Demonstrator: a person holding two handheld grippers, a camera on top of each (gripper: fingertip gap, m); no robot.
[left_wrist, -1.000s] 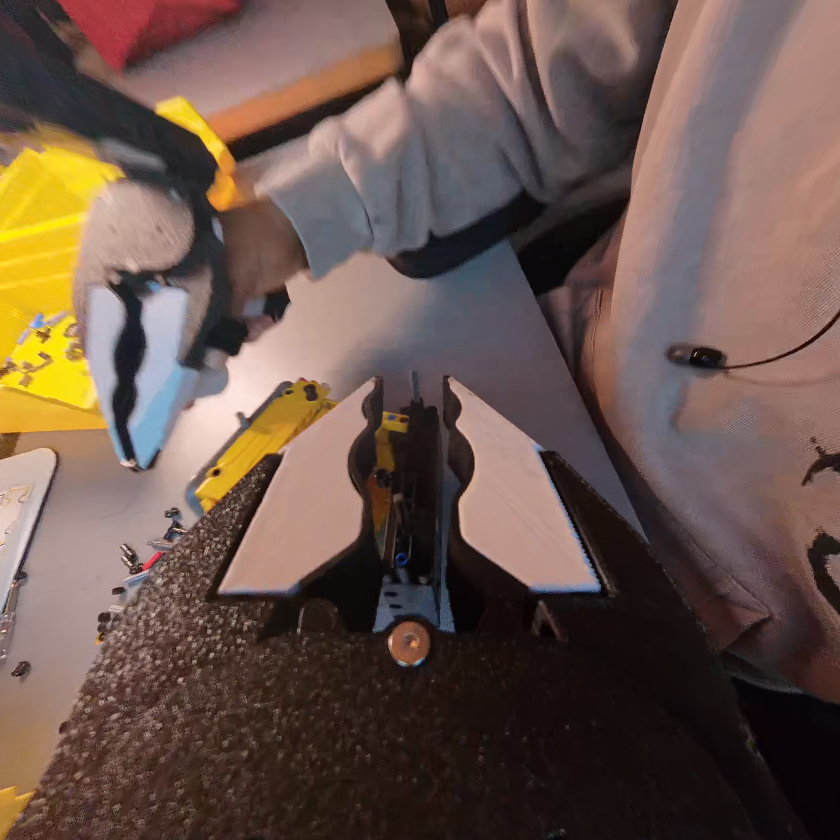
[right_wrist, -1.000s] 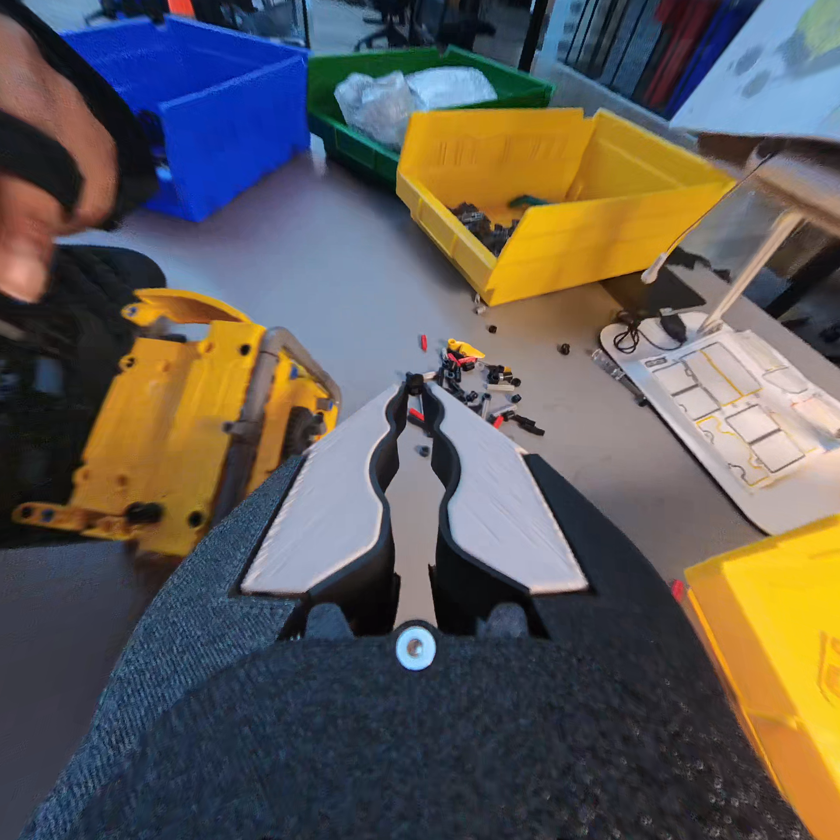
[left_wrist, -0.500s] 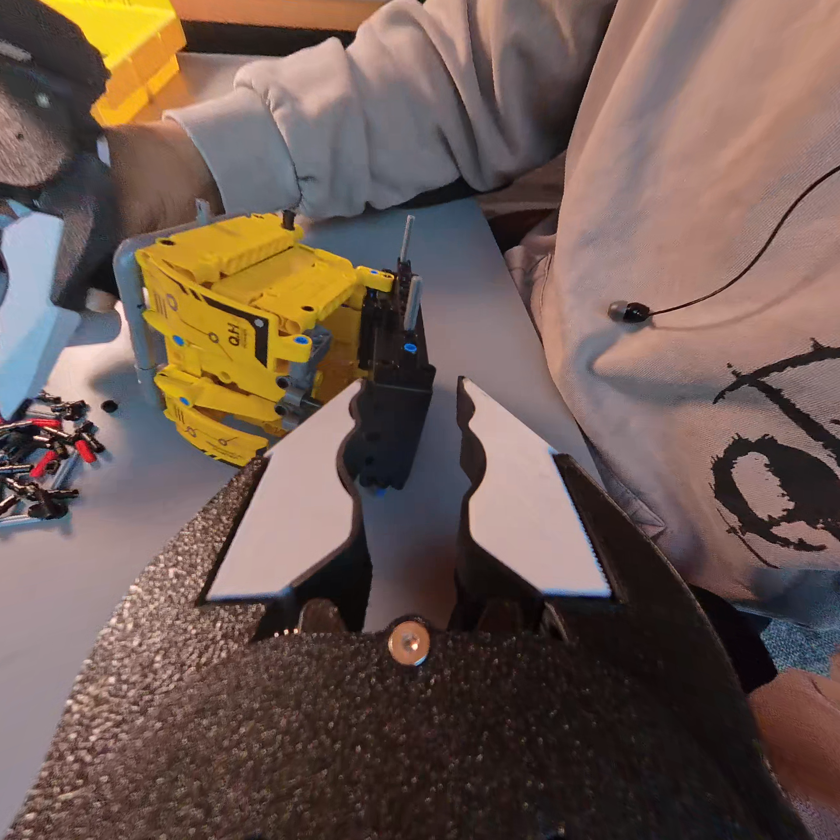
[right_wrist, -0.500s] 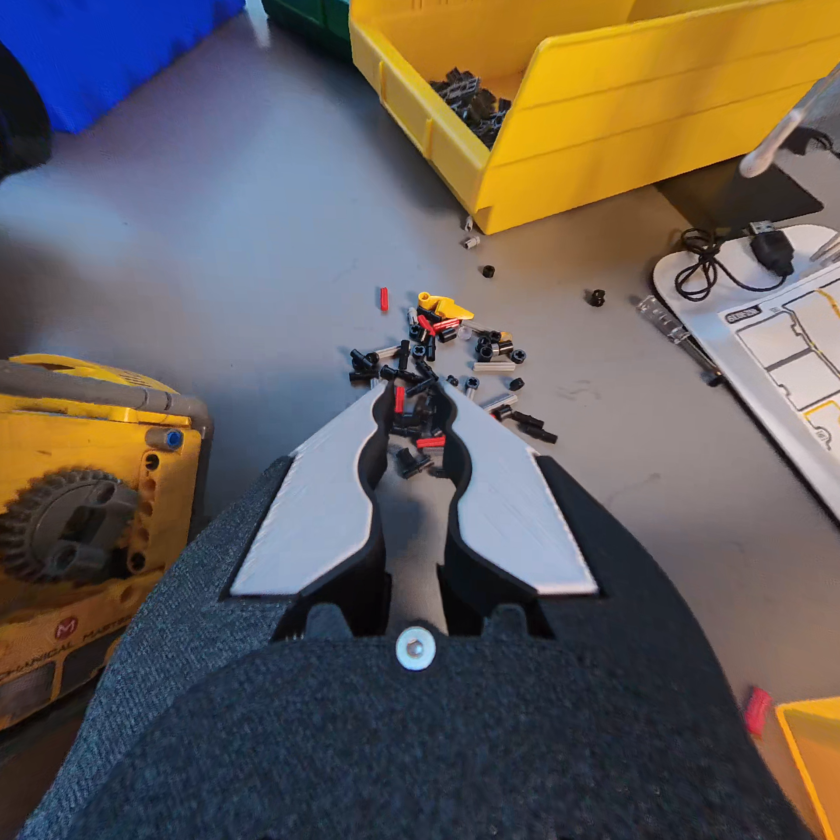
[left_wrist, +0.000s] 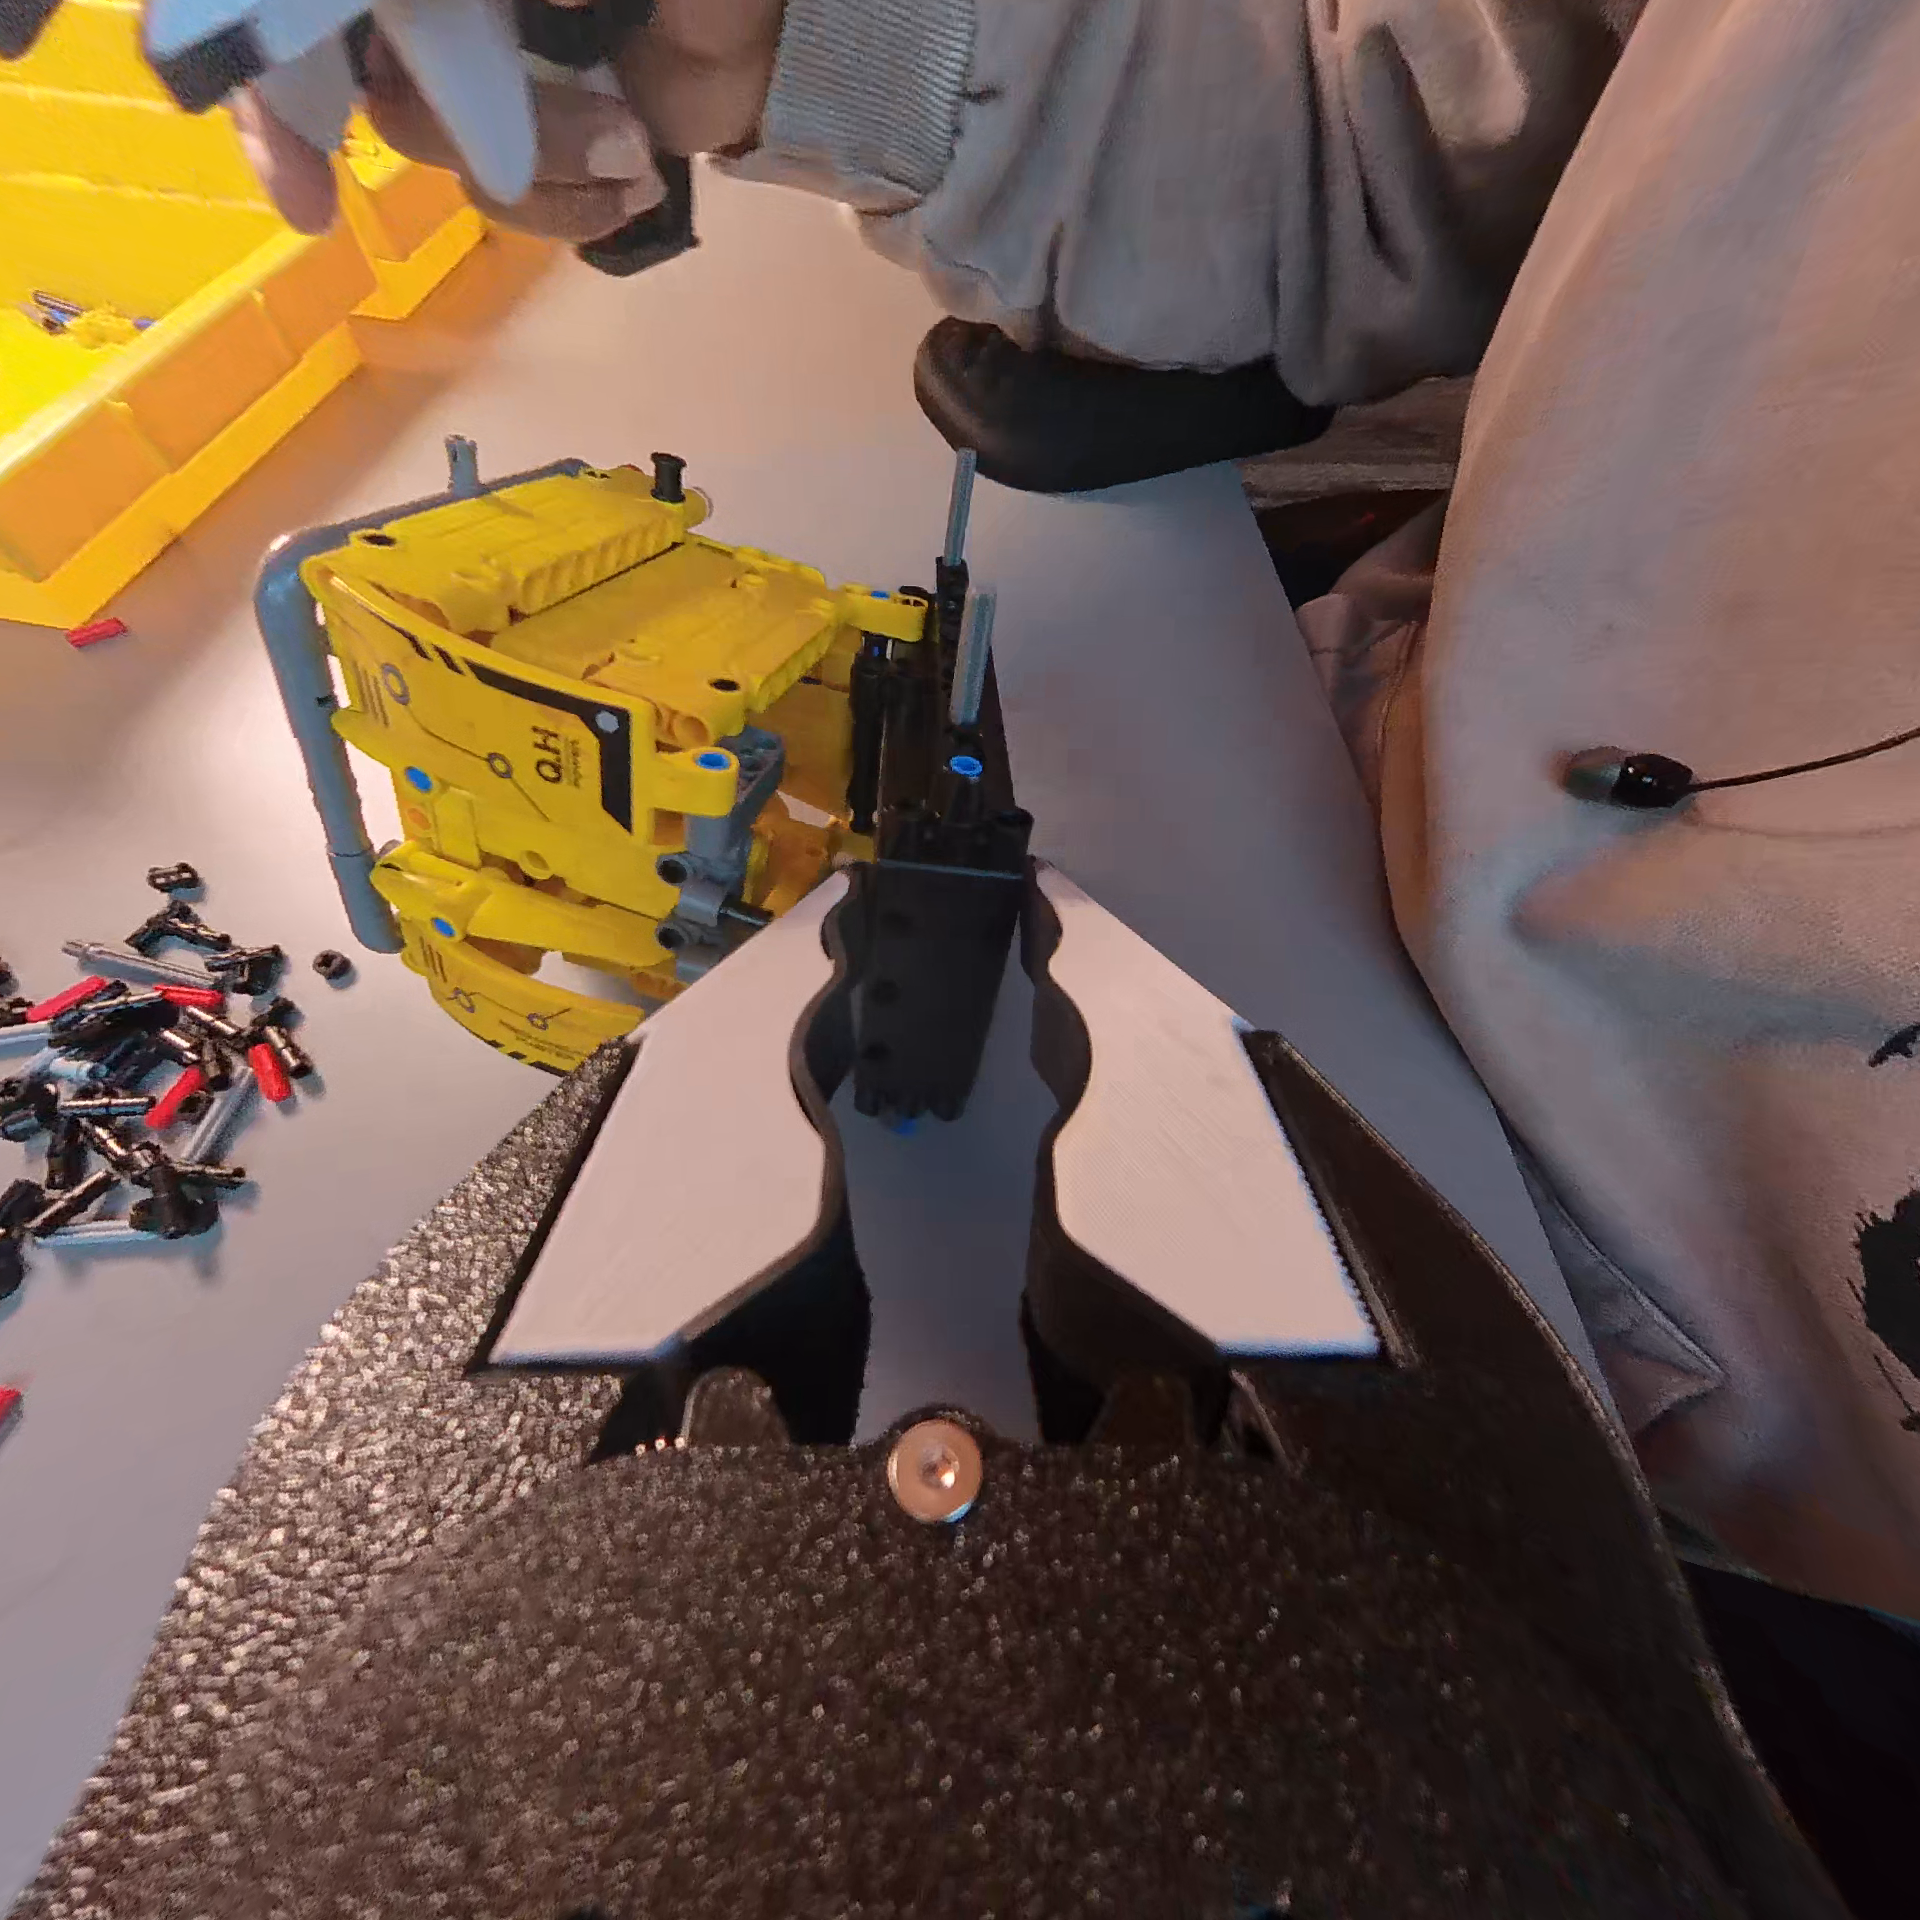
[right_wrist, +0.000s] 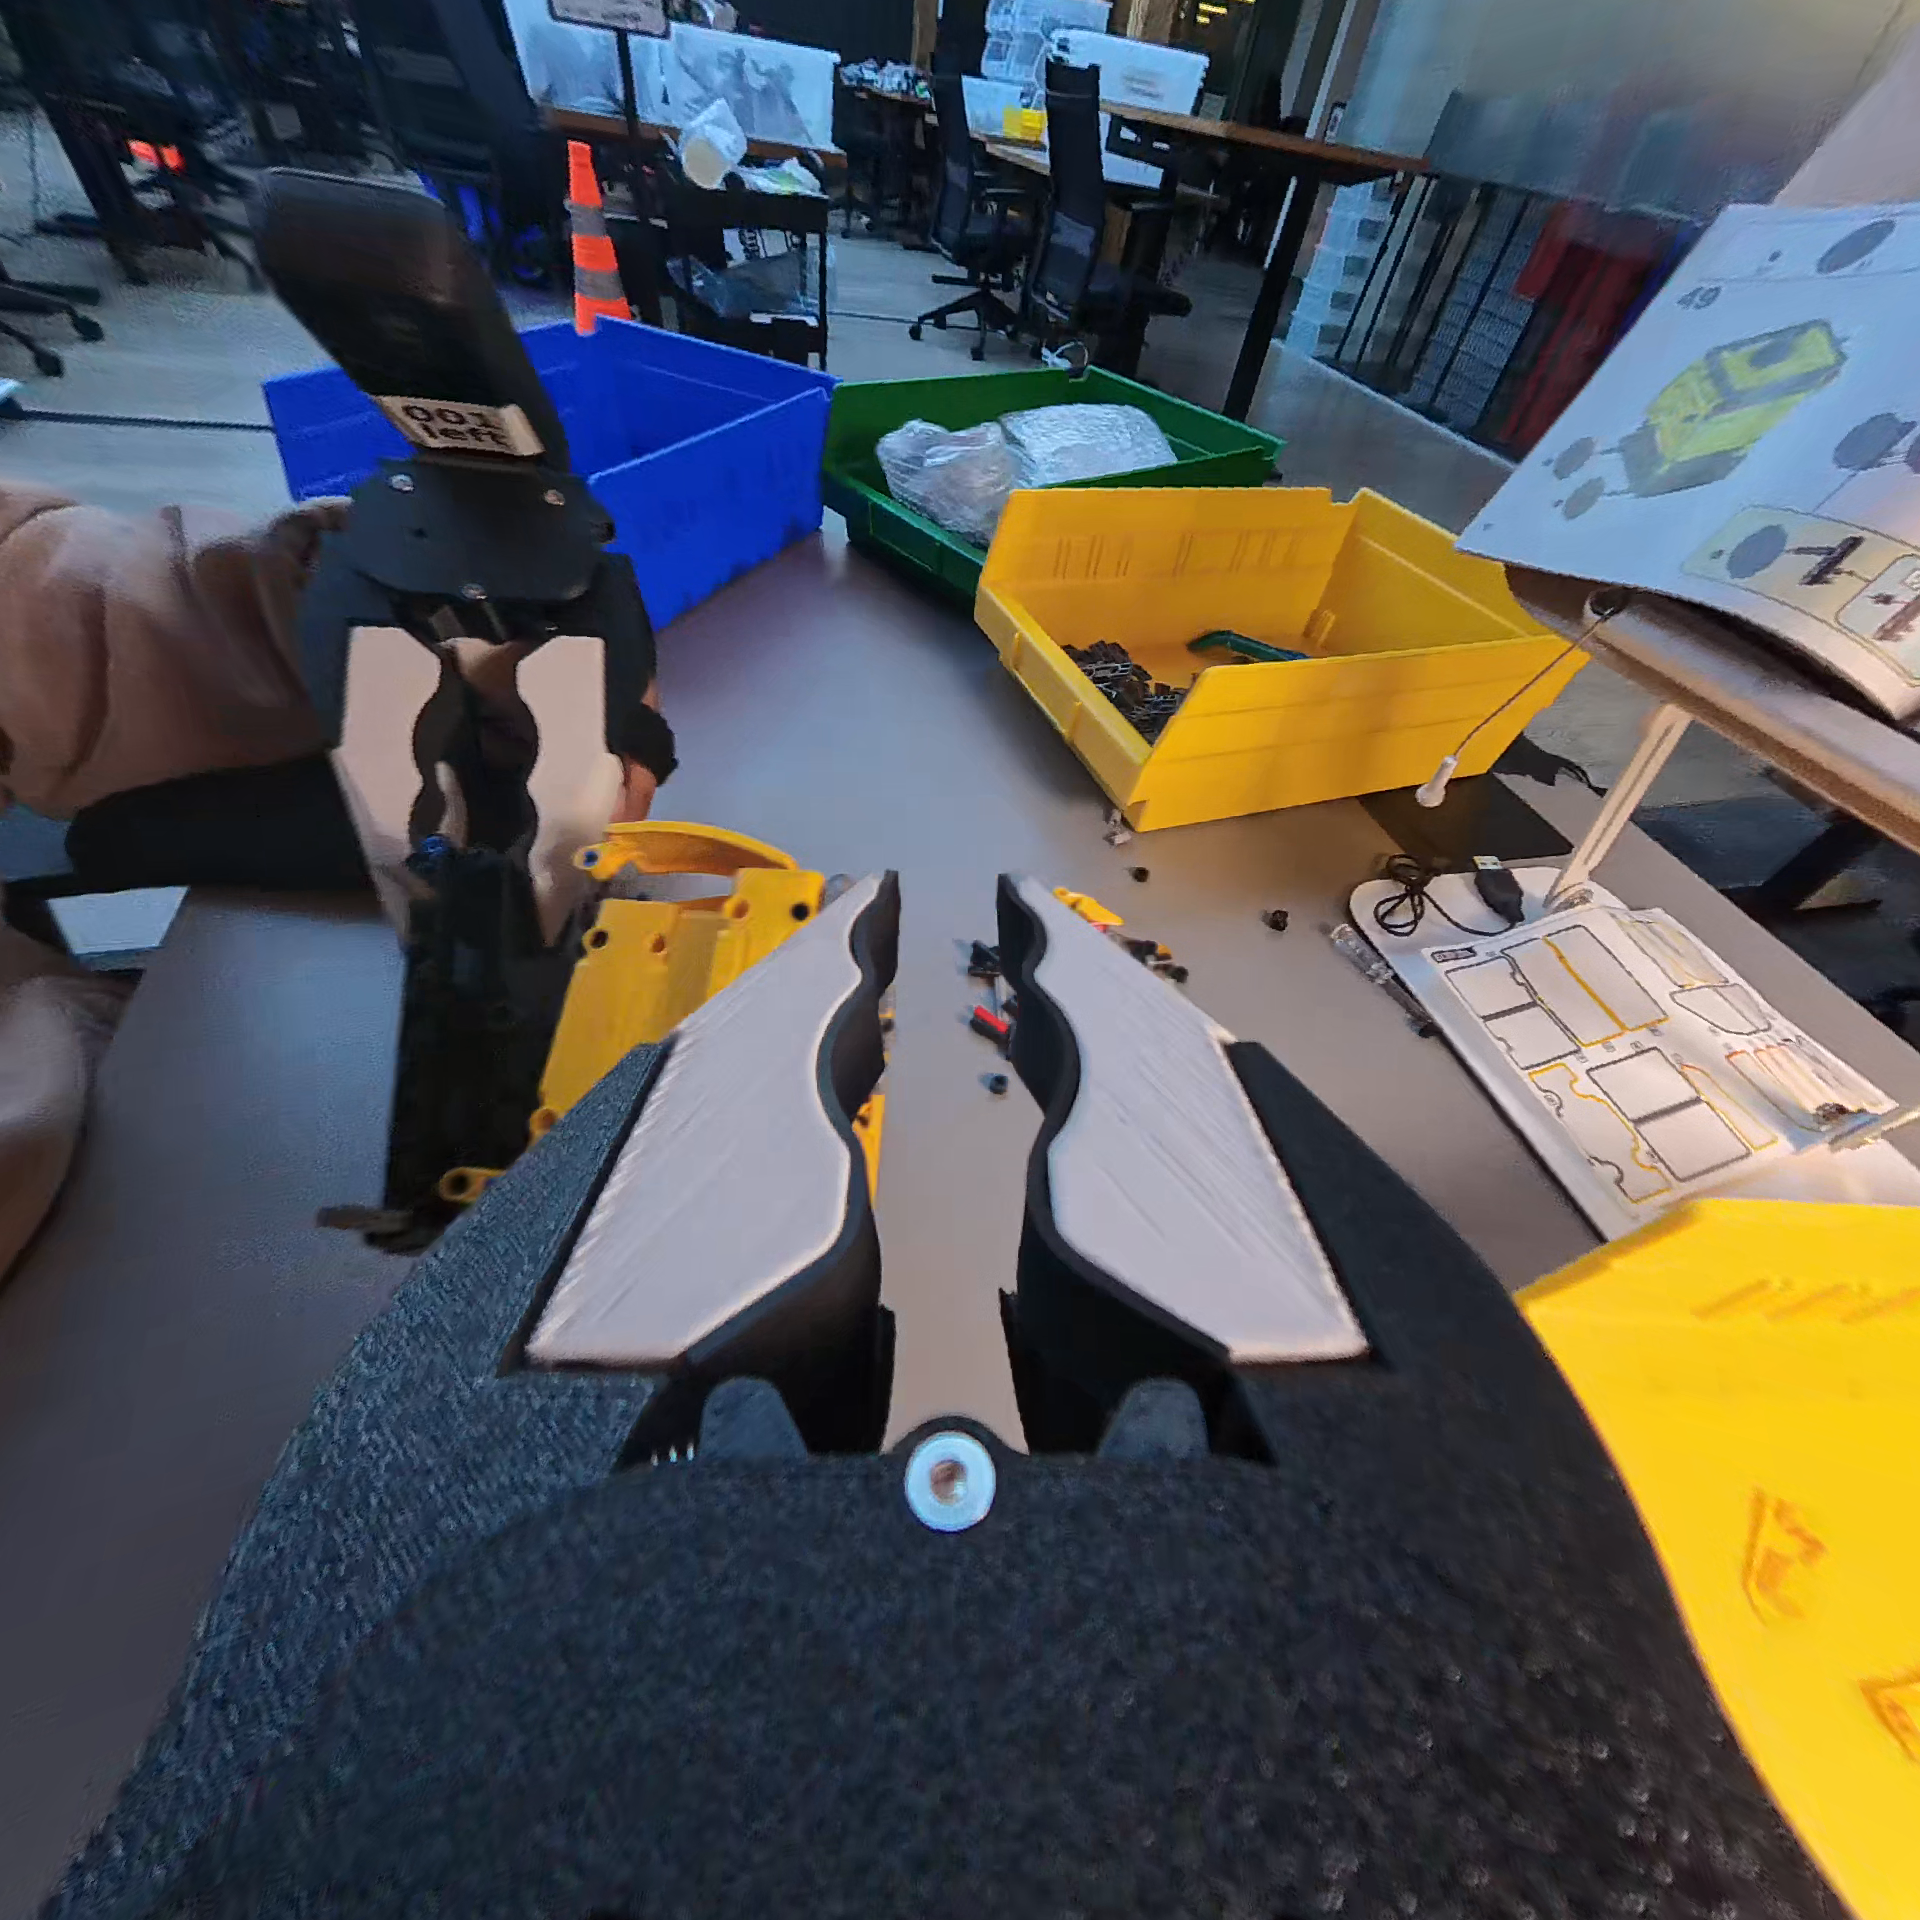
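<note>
A yellow brick-built model (left_wrist: 540, 727) with a black beam block (left_wrist: 925, 987) on its side stands on the grey table (left_wrist: 1143, 727). My left gripper (left_wrist: 940, 883) is shut on that black block, with both pads against it. The right wrist view shows the same grasp at the left gripper (right_wrist: 483, 873), with the model (right_wrist: 665, 966) beside it. My right gripper (right_wrist: 945, 883) is open and empty above the table. A pile of small black, red and grey pins (right_wrist: 992, 997) lies beyond its fingertips. The pile also shows in the left wrist view (left_wrist: 135, 1070).
A yellow bin of black parts (right_wrist: 1278, 665), a blue bin (right_wrist: 707, 447) and a green bin with plastic bags (right_wrist: 1039, 416) stand at the back. An open instruction booklet (right_wrist: 1714, 416) and a printed sheet (right_wrist: 1621, 1039) are at the right. Another yellow bin (right_wrist: 1745, 1455) is near right. A person's torso (left_wrist: 1662, 623) is close by.
My left jaws let go of the model's black block half a second ago and have closed on it again. My right jaws opened from nearly shut and rose away from the pin pile.
</note>
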